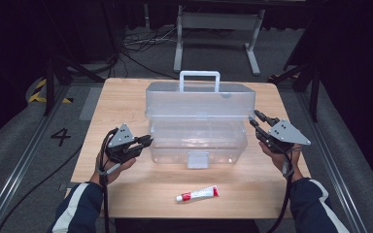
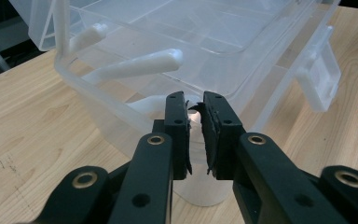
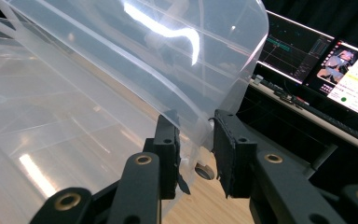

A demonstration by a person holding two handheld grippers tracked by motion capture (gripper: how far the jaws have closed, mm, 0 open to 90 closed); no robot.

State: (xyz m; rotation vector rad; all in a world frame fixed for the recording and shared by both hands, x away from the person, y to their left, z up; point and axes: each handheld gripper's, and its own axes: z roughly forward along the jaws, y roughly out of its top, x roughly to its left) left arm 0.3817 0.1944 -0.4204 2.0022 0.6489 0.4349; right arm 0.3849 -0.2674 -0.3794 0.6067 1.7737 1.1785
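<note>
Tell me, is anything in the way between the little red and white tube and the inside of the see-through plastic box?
Nothing visible blocks it. The red and white tube lies on the wooden table in front of the clear plastic box, whose lid is raised. The left gripper and right gripper sit at the box's ends.

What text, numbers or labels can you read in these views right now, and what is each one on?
"4": dark numeral on the grey floor left of the table.
Tube on the table's near edge: red and white print, too small and blurred to read.
Monitor screens in the right gripper view: coloured text and graphics, too blurred to read.
Clear plastic box: no visible lettering.
</note>
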